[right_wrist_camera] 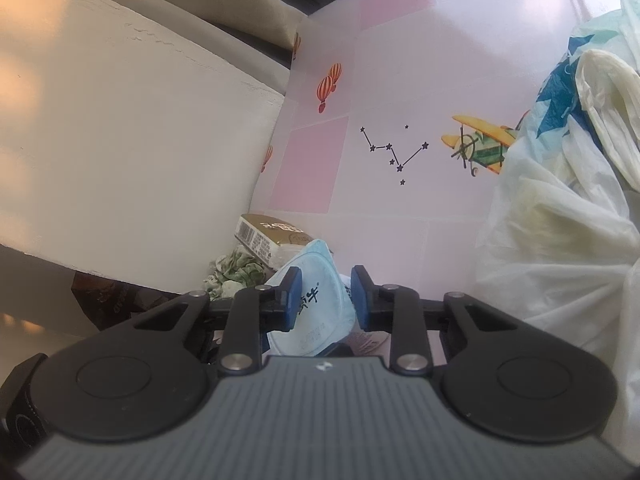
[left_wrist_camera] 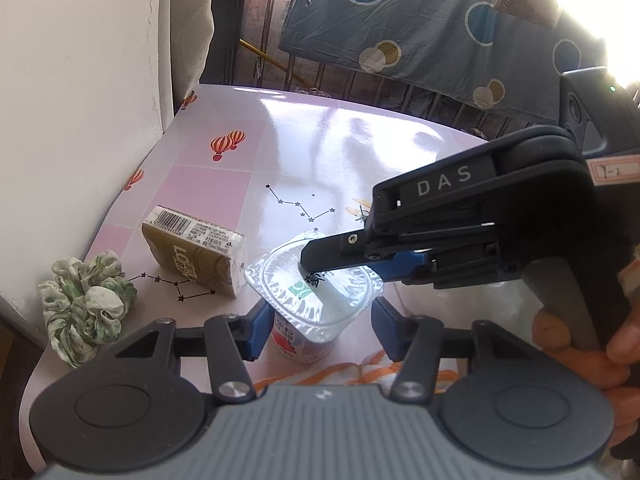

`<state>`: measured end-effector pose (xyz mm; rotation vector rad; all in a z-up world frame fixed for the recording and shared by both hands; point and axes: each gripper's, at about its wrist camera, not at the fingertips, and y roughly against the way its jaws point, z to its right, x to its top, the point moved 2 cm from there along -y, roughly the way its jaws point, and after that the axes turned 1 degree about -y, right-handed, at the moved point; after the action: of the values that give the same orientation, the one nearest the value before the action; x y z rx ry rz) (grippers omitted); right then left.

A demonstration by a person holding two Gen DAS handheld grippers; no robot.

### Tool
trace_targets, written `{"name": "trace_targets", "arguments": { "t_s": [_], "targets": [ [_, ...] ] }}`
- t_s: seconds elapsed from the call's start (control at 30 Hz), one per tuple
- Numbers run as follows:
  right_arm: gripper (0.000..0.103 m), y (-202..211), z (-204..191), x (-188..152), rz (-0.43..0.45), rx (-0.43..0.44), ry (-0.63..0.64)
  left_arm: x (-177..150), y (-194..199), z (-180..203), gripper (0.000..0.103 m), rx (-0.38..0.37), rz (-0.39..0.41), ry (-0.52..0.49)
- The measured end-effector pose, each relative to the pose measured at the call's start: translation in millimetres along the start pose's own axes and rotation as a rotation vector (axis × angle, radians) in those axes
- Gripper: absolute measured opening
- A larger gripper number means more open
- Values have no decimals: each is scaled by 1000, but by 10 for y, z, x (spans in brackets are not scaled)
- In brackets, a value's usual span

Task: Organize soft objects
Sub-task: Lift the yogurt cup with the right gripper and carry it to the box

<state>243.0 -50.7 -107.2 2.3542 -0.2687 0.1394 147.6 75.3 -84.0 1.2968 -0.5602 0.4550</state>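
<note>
At the bottom of my left wrist view, my left gripper [left_wrist_camera: 316, 326] stands with its jaws spread on either side of a yogurt cup [left_wrist_camera: 308, 308], the blue pads beside the cup but, as far as I can see, not pressing it. Under the cup lies an orange-striped cloth [left_wrist_camera: 352, 374]. My right gripper [left_wrist_camera: 316, 268] reaches in from the right of the frame, and its jaws are clenched on the cup's foil lid [left_wrist_camera: 280, 280]; in the right wrist view that lid [right_wrist_camera: 320, 304] sits between the 2 blue pads. Left of the cup lie a tissue pack [left_wrist_camera: 192, 254] and, at the lower left, a green-and-white scrunchie [left_wrist_camera: 86, 304]. Beyond them stretches the pink tabletop [left_wrist_camera: 280, 140]. In the right wrist view, white plastic bags [right_wrist_camera: 560, 220] fill the right side.
</note>
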Motion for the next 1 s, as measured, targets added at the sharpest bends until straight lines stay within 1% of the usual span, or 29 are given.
{"name": "trace_targets", "arguments": {
  "t_s": [0.23, 0.5, 0.6, 0.77, 0.87, 1.0],
  "targets": [
    [25, 96, -60, -41, 7, 12, -1, 52, 163, 22, 54, 9, 32, 14],
    [25, 471, -296, -60, 57, 62, 17, 200, 536, 162, 54, 20, 103, -18],
    [25, 708, -361, -85, 85, 79, 20, 258, 703, 288, 54, 15, 134, -38],
    [25, 1194, -390, -121, 143, 98, 17, 359, 954, 620, 54, -7, 180, -89],
    [25, 1542, -346, -148, 187, 103, 8, 422, 1071, 861, 54, -34, 203, -119],
    [25, 2068, -200, -213, 258, 94, -8, 488, 1197, 1280, 54, -86, 229, -169]
  ]
}}
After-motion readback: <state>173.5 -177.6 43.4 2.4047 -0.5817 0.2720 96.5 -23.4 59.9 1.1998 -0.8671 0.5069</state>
